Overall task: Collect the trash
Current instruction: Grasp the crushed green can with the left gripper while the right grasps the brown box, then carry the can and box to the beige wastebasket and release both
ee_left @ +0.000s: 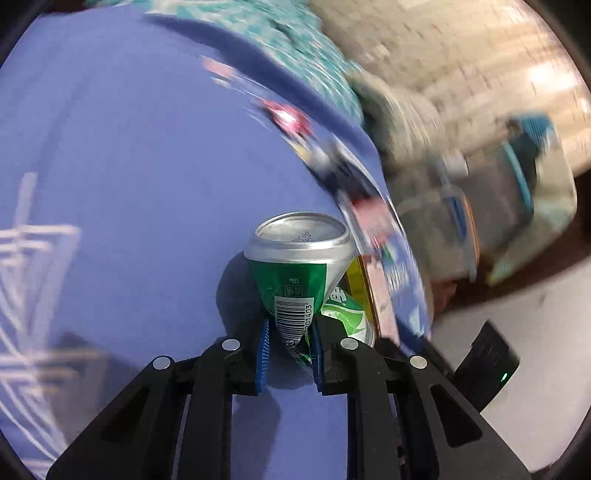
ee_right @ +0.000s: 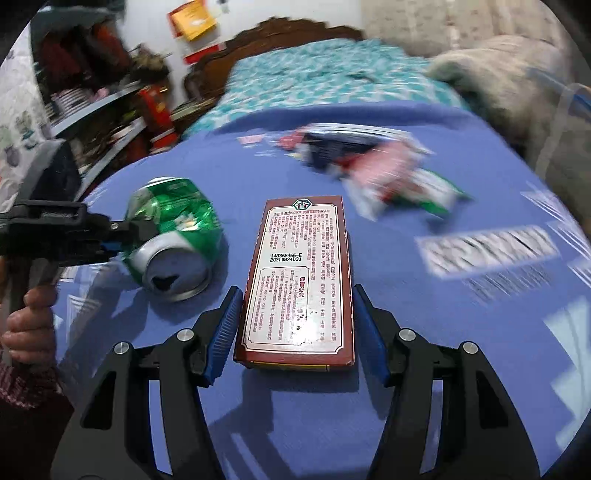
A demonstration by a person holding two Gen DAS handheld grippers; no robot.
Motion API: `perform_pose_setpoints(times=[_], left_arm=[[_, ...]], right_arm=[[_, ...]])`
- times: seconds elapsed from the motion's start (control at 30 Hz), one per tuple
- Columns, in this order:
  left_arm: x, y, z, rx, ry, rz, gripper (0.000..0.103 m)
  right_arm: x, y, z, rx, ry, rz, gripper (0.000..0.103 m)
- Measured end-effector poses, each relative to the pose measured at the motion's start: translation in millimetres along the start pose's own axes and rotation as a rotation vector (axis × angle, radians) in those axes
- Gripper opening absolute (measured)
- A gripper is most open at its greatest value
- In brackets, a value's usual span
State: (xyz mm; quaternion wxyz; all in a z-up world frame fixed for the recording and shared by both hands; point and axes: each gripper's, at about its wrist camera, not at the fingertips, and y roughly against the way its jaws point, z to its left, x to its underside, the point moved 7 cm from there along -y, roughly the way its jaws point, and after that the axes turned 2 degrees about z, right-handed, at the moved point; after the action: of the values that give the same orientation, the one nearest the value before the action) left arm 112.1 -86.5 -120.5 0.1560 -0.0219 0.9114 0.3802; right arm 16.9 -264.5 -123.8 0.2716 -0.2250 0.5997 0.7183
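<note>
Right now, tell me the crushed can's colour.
Green with silver ends; the crushed can shows best in the left wrist view.

Setting: home bedroom, shown by a bed [ee_right: 332, 74] with teal patterned cover and carved wooden headboard [ee_right: 295, 31], cluttered shelves [ee_right: 96, 107] alongside, and a blue cloth [ee_right: 369, 258] in the foreground.

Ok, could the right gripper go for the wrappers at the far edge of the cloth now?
Probably not yet: the right gripper already holds the brown box between its pads; past it, the way to the wrappers looks clear.
</note>
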Motion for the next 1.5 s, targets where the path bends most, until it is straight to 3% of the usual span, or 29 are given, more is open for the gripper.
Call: perform_pose_setpoints(times=[0.17,0.23,0.27,0.33,0.5,0.53,0.57,0.63,0.7,1.07,1.33,1.5], left_arm=[[14,-32,-50,-0.064,-0.157,0.034,0.018],[14,-42,-64,-0.093,-0.184,0.037,0.018],[12,-47,-69,-0.121,-0.192,0.034,0.022],[8,-56,-76,-0.133,-0.193,0.04,0.034],[7,-70,-88,-0.165,-0.221,0.046,0.035],[9,-74,-89,-0.178,-0.232,0.047,0.035],[10,-76,-91,-0.174,-0.242,0.05,0.028],[11,-77,-99,-0.154,-0.262,0.052,0.015],[11,-80,-113,-0.152,-0.3,0.062,0.012],[-3,-134,-215,-0.047,-0.472,0.131,0.012],[-14,-230,-334,0.02,-0.635,0.217,0.013],[-13,-292,-384,0.031,-0.687,0.264,0.013]], right_arm=[[27,26,-43,0.115,-0.052,-0.019,0.062],[29,33,-51,0.118,-0.085,-0.03,0.064],[31,34,-52,0.118,-0.093,-0.031,0.07],[35,36,-53,0.115,-0.094,-0.039,0.072],[38,29,-40,0.113,-0.06,-0.03,0.072],[40,27,-39,0.12,-0.045,-0.024,0.069],[40,27,-38,0.126,-0.028,-0.035,0.061],[38,29,-42,0.126,-0.029,-0.04,0.06],[33,37,-54,0.14,-0.064,-0.072,0.06],[22,93,-185,0.241,-0.353,-0.227,0.06],[20,128,-320,0.282,-0.627,-0.33,0.06],[21,137,-367,0.325,-0.682,-0.358,0.061]])
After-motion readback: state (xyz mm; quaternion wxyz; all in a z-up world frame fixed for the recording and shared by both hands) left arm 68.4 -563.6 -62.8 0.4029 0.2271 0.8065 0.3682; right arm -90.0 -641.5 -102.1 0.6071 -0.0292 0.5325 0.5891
